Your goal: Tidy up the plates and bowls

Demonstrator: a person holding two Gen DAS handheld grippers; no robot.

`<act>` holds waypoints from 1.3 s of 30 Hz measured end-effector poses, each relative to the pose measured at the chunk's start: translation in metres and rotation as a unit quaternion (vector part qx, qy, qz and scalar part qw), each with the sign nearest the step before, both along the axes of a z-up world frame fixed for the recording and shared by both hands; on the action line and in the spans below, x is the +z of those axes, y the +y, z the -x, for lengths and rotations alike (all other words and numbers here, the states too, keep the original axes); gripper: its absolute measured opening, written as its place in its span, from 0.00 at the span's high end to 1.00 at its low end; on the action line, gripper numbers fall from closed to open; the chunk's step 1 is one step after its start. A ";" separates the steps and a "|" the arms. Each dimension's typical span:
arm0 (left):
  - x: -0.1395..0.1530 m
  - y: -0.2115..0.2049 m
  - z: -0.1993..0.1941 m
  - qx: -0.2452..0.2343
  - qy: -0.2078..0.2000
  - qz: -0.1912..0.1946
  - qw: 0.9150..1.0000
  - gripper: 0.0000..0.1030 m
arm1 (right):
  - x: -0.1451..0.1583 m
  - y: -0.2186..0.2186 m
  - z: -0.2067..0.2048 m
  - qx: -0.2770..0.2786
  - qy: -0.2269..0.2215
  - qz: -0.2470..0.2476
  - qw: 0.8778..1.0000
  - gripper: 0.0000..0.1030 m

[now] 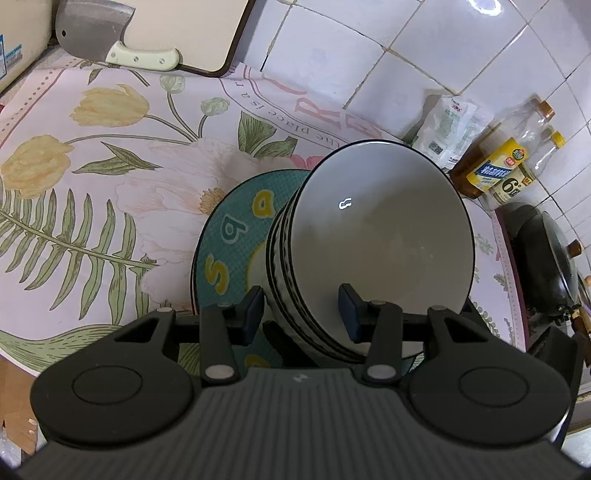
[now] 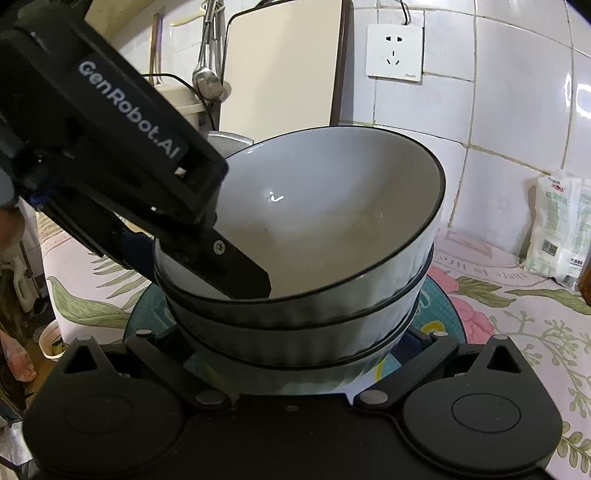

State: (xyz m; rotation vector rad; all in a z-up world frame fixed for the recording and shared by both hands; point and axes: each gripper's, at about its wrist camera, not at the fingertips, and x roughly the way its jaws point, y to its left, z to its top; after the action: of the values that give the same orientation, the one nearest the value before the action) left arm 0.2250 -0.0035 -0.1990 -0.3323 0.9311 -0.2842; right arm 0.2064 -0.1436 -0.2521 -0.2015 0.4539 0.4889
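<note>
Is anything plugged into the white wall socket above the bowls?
No, the wall socket in the right wrist view shows bare holes, with only a cable running up the wall above it.

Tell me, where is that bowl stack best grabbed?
By the rim, probably from above: one claw finger inside the top bowl, one outside. The stack is too wide to span, and the left claw already straddles the rim like that.

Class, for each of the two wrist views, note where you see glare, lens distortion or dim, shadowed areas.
Left wrist view: small bright glare inside the top bowl and on the wall tiles; tile lines bow, a fisheye effect. Right wrist view: a glint inside the same bowl; the left gripper is dark, almost silhouetted; the lower left corner is dim.
</note>
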 end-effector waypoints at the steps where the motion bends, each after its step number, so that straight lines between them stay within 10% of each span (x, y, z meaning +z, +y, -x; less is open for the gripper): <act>1: 0.001 -0.002 0.001 0.003 -0.004 -0.009 1.000 0.57 | 0.002 0.003 0.000 -0.005 0.004 0.005 1.000 0.00; 7: 0.018 -0.013 0.017 0.016 -0.046 -0.088 0.995 0.53 | 0.015 0.007 0.018 -0.036 0.013 0.036 0.999 0.00; 17: 0.073 -0.007 0.076 0.017 -0.101 -0.089 0.991 0.46 | 0.056 -0.031 0.060 -0.085 0.088 -0.037 0.992 0.00; 39: 0.116 0.005 0.187 0.004 -0.185 -0.115 0.976 0.32 | 0.149 -0.062 0.179 -0.218 -0.002 -0.019 0.976 0.00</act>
State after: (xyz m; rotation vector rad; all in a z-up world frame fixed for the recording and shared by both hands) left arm 0.0383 0.0012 -0.0834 -0.0641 0.5859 -0.2183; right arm 0.0274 -0.2058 -0.1027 -0.0621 0.4685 0.0655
